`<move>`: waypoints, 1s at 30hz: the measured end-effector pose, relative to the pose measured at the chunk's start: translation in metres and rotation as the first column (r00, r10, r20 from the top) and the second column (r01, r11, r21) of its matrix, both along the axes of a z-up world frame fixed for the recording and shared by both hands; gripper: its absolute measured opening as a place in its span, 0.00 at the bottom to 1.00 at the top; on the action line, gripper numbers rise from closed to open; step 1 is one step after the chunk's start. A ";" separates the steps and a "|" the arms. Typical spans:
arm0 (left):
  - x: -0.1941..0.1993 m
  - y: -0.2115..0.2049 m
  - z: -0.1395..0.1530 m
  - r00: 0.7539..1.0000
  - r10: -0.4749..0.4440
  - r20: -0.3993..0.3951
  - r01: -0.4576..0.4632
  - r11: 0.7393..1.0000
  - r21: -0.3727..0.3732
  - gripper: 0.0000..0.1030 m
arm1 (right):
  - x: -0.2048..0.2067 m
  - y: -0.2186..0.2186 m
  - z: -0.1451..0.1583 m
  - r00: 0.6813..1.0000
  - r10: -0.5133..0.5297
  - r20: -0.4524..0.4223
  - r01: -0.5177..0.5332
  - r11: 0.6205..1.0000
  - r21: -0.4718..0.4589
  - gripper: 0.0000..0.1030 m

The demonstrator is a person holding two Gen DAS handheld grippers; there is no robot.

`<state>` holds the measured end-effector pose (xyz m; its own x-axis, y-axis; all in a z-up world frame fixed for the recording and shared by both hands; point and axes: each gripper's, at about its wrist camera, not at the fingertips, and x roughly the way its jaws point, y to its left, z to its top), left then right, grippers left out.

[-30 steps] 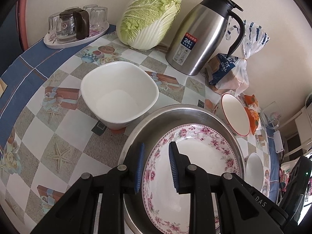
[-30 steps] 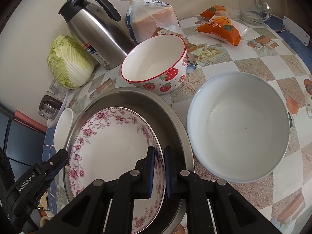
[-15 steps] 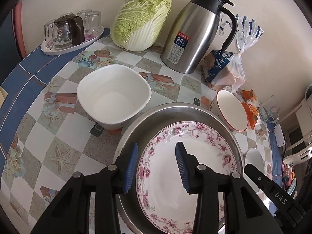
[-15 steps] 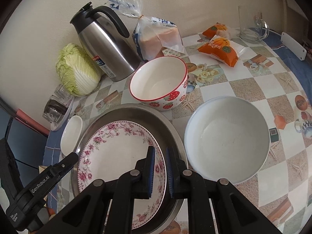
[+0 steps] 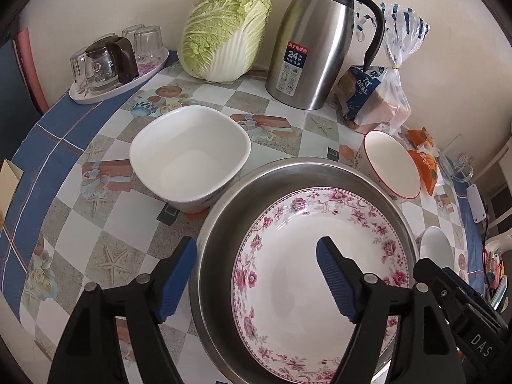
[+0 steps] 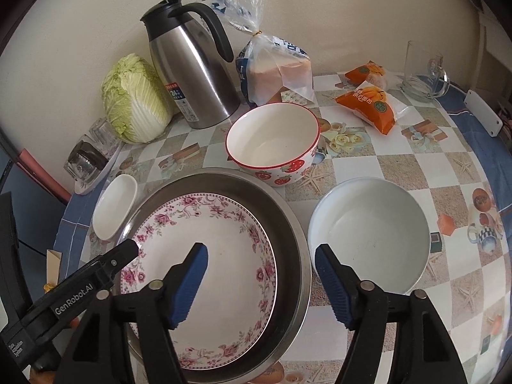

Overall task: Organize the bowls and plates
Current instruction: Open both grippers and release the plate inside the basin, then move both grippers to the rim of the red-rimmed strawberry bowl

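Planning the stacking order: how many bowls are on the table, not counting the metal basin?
3: a square white bowl left of the metal basin, a strawberry bowl behind it, a round white bowl on its right. None looks hidden.

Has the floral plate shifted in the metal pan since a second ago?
No. The floral plate sits against the same side of the metal pan.

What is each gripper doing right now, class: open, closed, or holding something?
Left gripper: open, jaws just opened, holding nothing, above the floral plate in the steel basin.
Right gripper: open, jaws just opened, holding nothing.
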<state>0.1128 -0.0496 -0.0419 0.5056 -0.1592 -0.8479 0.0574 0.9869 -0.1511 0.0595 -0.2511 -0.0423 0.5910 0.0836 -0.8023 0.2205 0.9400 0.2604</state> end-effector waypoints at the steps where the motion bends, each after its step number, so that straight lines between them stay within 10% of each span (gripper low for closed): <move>1: 0.000 0.000 -0.001 1.000 -0.002 0.000 0.002 1.000 0.008 0.89 | 0.000 0.000 -0.001 1.000 0.001 -0.001 -0.001 1.000 -0.003 0.80; 15: 0.000 0.004 -0.003 1.000 0.019 -0.003 -0.019 0.999 0.027 0.93 | 0.000 0.001 -0.002 1.000 0.003 0.010 -0.003 0.999 -0.036 1.00; 30: -0.001 0.000 -0.004 1.000 0.001 -0.012 -0.001 0.999 0.050 0.94 | -0.002 0.002 -0.002 1.000 0.005 0.025 -0.003 0.997 -0.075 1.00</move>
